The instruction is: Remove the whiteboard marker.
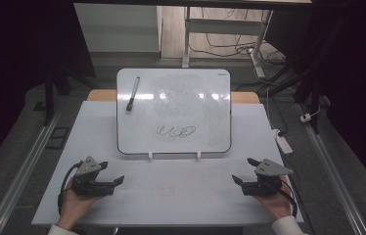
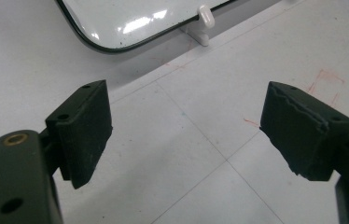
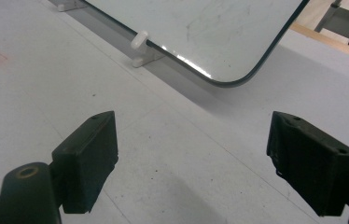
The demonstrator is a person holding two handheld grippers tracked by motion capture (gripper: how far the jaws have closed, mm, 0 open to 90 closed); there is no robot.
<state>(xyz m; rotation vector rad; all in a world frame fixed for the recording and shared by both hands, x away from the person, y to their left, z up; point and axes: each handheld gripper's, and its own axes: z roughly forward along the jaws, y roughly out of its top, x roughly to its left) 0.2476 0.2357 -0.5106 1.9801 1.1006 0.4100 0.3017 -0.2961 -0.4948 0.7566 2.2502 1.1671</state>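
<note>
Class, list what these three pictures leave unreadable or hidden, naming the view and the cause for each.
1. Scribble on the whiteboard, high view: too small to read.
2. Marker, high view: too small to tell whether it is capped.
3. Whiteboard, both gripper views: cut off by the top edge.
4. Room around the table, high view: too dark.
</note>
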